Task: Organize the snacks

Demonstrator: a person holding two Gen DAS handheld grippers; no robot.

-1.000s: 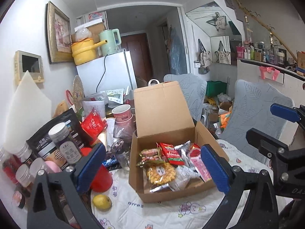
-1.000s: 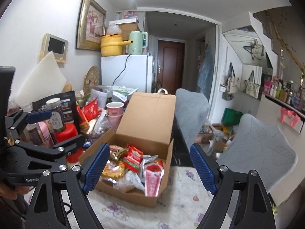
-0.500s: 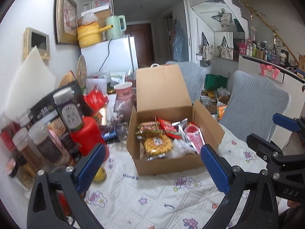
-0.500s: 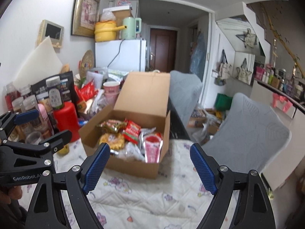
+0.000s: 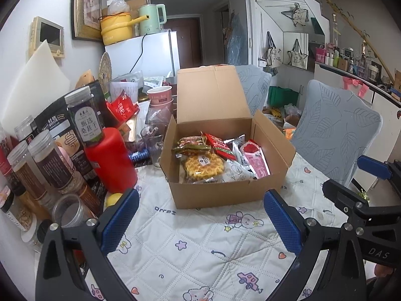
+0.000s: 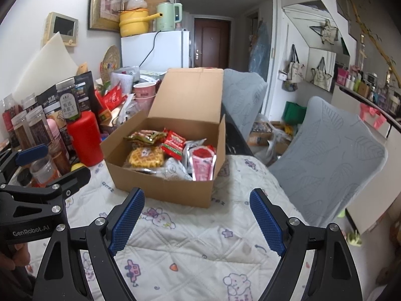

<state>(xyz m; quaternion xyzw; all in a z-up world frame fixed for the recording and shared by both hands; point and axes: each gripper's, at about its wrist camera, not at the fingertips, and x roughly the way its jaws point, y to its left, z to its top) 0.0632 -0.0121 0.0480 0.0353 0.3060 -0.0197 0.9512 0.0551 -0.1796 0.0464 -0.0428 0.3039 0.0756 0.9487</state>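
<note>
An open cardboard box point(image 5: 213, 195) stands on the quilted table cover, its lid upright. It holds several snack packets: a yellow waffle pack point(image 5: 203, 166), a red packet point(image 5: 220, 145), a pink packet point(image 5: 257, 160). The box also shows in the right wrist view point(image 6: 160, 188), with the waffle pack point(image 6: 146, 156) and the pink packet point(image 6: 201, 163). My left gripper point(image 5: 200, 220) is open and empty, in front of the box. My right gripper point(image 6: 198, 222) is open and empty, also short of the box.
A red canister point(image 5: 110, 160), several lidded jars point(image 5: 50, 165), dark pouches and paper cups point(image 5: 160, 95) crowd the table's left side. A yellow fruit point(image 5: 112, 199) lies by the canister. Grey covered chairs point(image 6: 325, 155) stand to the right. A white fridge point(image 5: 145, 55) is behind.
Both grippers have drawn back and risen from the box, so more of the table cover shows in front of it. Both stay open and empty.
</note>
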